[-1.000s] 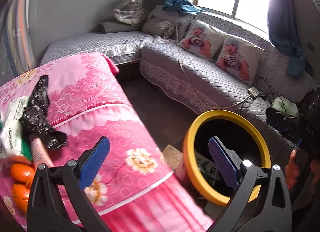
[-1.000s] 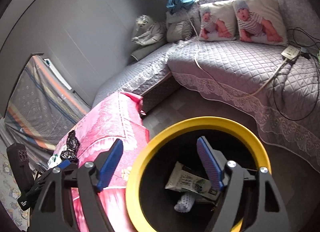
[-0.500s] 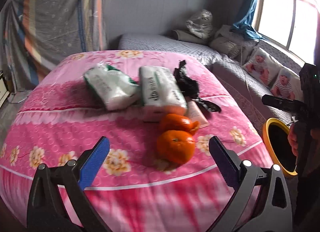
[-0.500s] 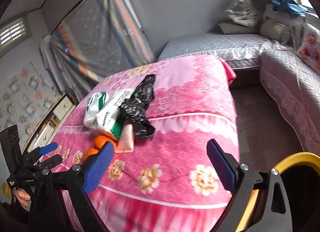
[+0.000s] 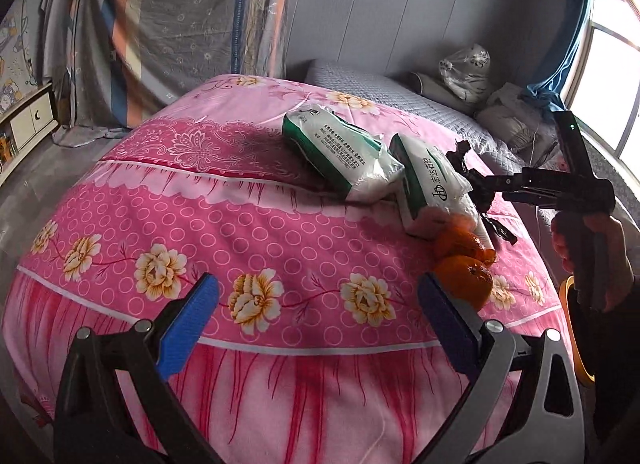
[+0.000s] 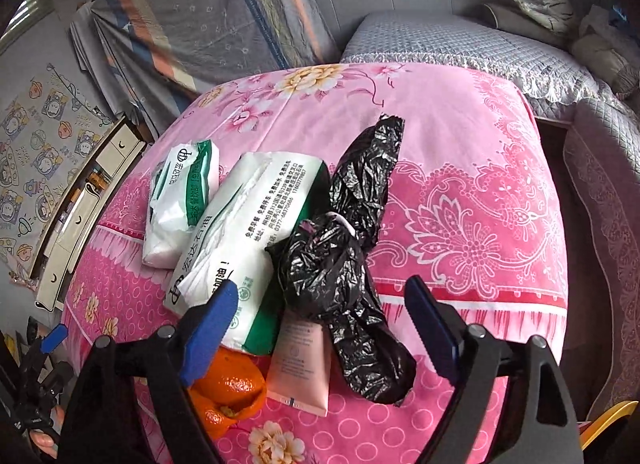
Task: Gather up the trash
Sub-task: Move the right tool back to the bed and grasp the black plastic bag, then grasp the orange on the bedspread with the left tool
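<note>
1. The right hand-held gripper [image 6: 316,316] was held open and empty above the crumpled black bag [image 6: 352,260] on the pink surface [image 6: 480,168].
2. The bag, probably trash, was best pinched mid-bundle.
3. The left hand-held gripper [image 5: 316,320] was open too.

pink floral cloth cover [image 6: 460,168], matt, quilted with a dotted emboss, printed lace border toward 3 o'clock. black plastic bag [image 6: 352,264], thin film, crumpled, glossy with sharp highlights. two tissue packs [image 6: 256,240] [image 6: 180,200] at 9 o'clock of the bag, soft white and green plastic wrap, wrinkled, slightly shiny. pink tube [image 6: 300,364] at 6 o'clock of the bag, smooth satin plastic. oranges [image 5: 464,264], dimpled, glossy peel. blue gripper pads [image 5: 188,324], ribbed and matt, on black matt plastic arms. grey quilted cloth on sofa [image 6: 460,44], matt. yellow bin rim [image 5: 570,328], smooth plastic.
</note>
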Tool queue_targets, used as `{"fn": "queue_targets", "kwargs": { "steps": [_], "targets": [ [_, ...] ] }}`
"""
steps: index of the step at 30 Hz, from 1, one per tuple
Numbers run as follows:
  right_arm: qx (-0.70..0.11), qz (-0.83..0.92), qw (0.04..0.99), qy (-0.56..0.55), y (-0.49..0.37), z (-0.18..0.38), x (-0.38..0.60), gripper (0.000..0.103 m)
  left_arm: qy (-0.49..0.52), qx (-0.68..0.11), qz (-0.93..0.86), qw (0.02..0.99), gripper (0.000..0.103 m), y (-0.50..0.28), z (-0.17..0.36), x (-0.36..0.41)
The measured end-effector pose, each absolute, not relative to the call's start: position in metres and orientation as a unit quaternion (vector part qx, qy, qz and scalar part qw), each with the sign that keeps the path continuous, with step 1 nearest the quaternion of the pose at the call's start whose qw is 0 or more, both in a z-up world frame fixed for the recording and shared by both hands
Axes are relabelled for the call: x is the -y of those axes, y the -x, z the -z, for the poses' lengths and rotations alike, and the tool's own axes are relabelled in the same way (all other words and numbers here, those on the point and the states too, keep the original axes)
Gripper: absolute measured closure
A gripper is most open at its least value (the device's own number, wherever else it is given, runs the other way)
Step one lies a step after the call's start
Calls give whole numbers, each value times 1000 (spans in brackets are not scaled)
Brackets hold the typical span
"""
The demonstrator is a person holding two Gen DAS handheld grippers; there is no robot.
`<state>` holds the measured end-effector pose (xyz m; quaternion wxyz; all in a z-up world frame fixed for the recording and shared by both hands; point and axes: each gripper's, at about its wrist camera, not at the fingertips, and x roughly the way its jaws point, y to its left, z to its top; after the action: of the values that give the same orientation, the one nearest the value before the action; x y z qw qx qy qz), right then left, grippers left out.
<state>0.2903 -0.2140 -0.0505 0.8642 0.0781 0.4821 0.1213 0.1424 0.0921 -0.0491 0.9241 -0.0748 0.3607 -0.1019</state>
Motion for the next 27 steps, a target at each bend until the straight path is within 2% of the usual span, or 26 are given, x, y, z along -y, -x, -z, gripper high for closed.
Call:
{"fn": "queue_targets", "kwargs": {
  "steps": [3,5,7,9,12,15,27],
  "targets": [
    [-492,-110,858,-100,-302,61,219,31,68,-362,103,924,8,-145,50,-87],
    [-496,-107,853,-121,-306,65,224,38,69,-365,106,922,8,-146,50,-84],
    [-498,-105,852,-122,-309,68,226,51,68,-370,106,920,8,-148,50,-81],
    [-499,-100,852,-125,-310,70,229,70,61,-377,106,918,8,-151,51,-76],
    [-491,-98,855,-132,-306,69,236,88,50,-383,118,915,8,-150,51,-65],
    [-474,-101,865,-132,-293,61,243,91,30,-387,136,912,8,-147,51,-47],
    [-371,-182,893,-179,-201,0,283,92,-22,-425,213,880,8,-159,69,31]
  ]
}}
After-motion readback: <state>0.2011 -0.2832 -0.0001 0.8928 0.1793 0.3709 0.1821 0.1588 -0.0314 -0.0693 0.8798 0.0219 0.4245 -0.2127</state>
